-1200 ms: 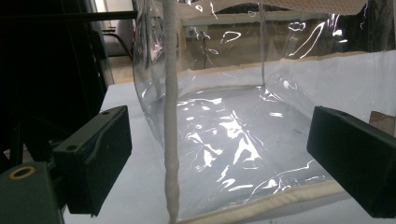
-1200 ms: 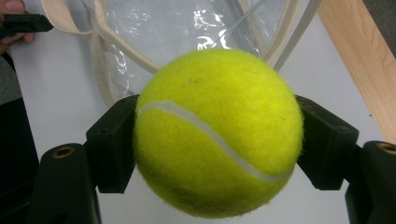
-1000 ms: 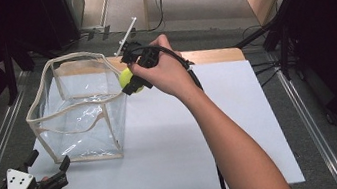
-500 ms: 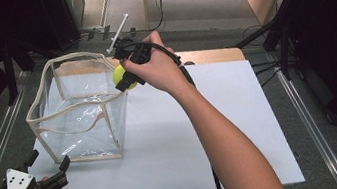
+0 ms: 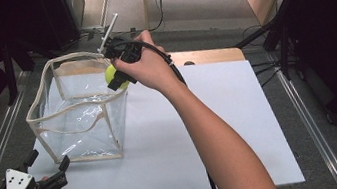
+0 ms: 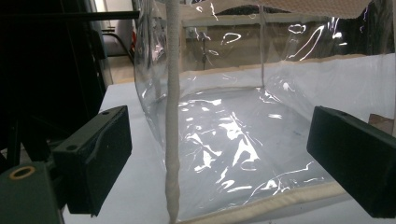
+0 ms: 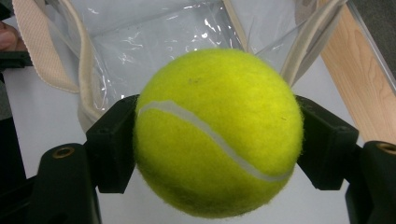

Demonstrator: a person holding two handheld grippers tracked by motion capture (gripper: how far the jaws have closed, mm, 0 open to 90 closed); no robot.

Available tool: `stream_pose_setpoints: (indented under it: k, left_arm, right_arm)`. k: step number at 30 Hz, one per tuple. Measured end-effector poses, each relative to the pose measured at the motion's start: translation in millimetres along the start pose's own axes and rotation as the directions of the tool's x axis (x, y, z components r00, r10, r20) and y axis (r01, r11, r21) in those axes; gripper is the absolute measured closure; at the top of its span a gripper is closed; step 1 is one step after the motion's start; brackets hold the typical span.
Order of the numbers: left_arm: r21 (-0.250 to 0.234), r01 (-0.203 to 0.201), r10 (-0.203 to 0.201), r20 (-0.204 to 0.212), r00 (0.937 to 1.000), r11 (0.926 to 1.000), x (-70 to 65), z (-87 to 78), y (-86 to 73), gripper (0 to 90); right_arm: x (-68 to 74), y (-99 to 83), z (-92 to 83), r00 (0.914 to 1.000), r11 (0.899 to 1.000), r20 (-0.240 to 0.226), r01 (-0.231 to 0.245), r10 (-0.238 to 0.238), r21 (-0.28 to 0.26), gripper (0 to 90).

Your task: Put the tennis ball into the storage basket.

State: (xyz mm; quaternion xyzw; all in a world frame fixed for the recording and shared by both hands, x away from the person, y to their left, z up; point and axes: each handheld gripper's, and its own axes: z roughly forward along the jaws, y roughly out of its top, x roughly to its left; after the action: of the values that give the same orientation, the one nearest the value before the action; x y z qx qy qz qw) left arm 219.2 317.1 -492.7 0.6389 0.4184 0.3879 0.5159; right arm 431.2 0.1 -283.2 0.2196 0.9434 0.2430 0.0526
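We are working at a white table (image 5: 222, 132) in a dark room. At the near left corner, our left hand-held gripper (image 5: 49, 175) is resting with jaws spread, empty, facing the clear bag (image 5: 80, 123). Our right hand-held gripper (image 5: 117, 77) is clamping the tennis ball (image 5: 114, 75) at the bag's far right rim. We judge dropping comes next: center over the opening, then release.
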Motion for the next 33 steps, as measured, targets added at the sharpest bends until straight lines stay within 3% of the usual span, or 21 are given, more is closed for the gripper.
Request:
stream_pose_setpoints:
  k: [23,25,27,33]
  left_arm:
    - [-0.003,0.019,-0.019,0.002,0.9998,0.9998,0.5,-0.3,0.2,6.9]
    - [-0.005,0.02,-0.02,0.002,0.9998,0.9998,0.6,-0.1,0.1,6.9]
    - [-0.001,0.023,-0.023,0.0,0.9997,0.9997,0.5,-0.6,0.3,6.9]
    - [-0.004,0.025,-0.025,0.001,0.9997,0.9997,0.6,-0.3,0.2,6.9]
  right_arm:
    - [5.4,16.3,36.8,0.9991,0.998,0.011,0.04,-0.041,0.051,22.7]
    - [4.8,16.4,37.5,0.9986,0.998,0.012,0.051,-0.051,0.048,21.3]
    - [5.4,16.9,36.9,0.999,0.999,0.016,0.042,-0.042,0.032,12.6]
    - [6.2,13.1,24.9,0.9987,1.0,0.047,0.018,-0.018,-0.003,10.0]
